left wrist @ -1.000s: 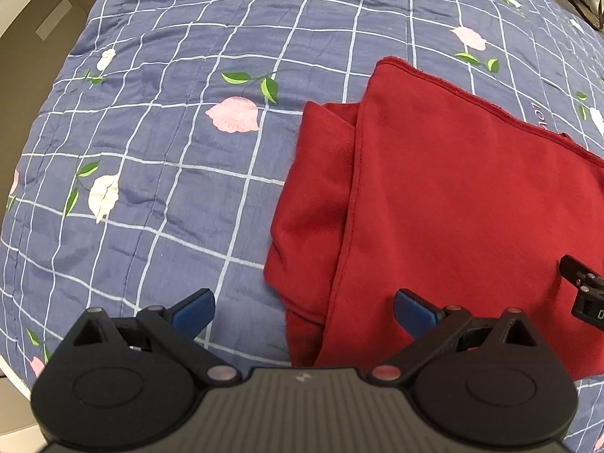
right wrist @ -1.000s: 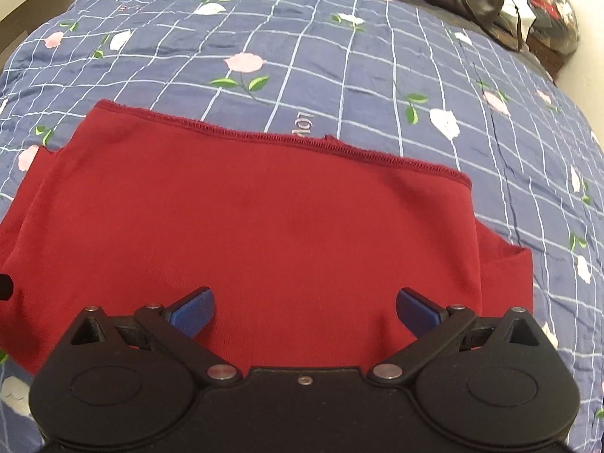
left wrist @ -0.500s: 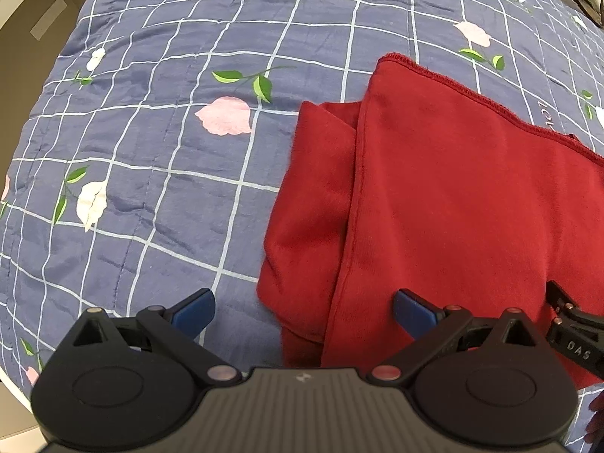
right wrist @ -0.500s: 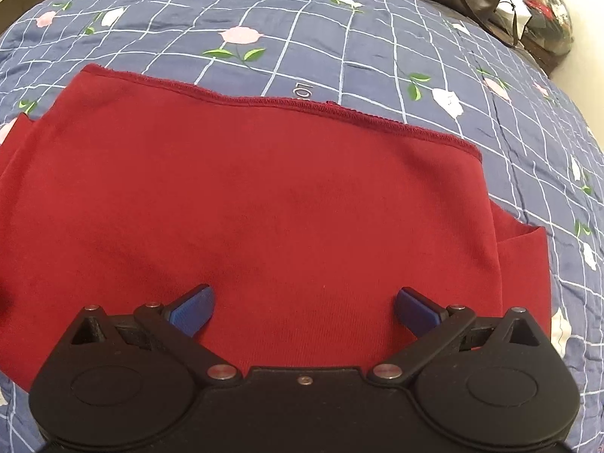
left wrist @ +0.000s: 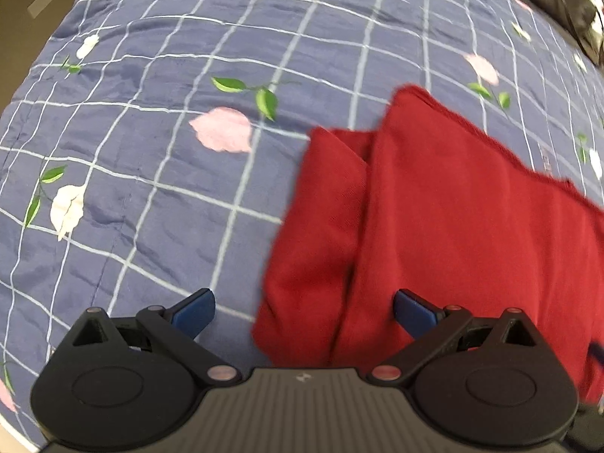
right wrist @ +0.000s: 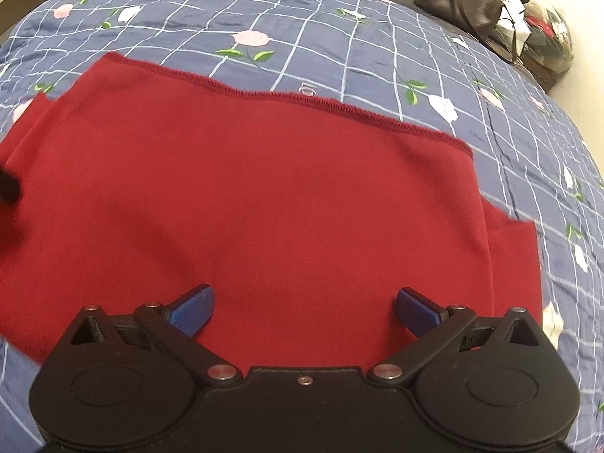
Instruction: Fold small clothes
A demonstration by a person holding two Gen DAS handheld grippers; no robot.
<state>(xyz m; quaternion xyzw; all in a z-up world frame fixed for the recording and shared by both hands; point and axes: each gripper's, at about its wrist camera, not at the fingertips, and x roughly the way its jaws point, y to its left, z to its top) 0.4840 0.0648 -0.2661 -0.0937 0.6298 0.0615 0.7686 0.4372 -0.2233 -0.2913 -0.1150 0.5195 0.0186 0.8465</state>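
Note:
A red garment (right wrist: 264, 196) lies flat on the bed, folded, with a sleeve part sticking out at each side. In the left wrist view the red garment (left wrist: 453, 226) fills the right half, its left sleeve fold (left wrist: 321, 226) lying between the fingers. My left gripper (left wrist: 304, 311) is open just above that near left corner, holding nothing. My right gripper (right wrist: 304, 307) is open over the garment's near middle, also holding nothing. A dark blurred piece of the other gripper shows at the left edge of the right wrist view.
A blue quilt (left wrist: 151, 151) with a white grid and flower print covers the bed. A dark handbag (right wrist: 460, 3) and a bundle of bags (right wrist: 547, 34) sit beyond the far right corner. The bed's left edge (left wrist: 22, 75) drops to a brown floor.
Both grippers have moved a little forward and lower over the garment. The left wrist view has swung right, and the garment's left fold now sits between its fingers. Both stay open.

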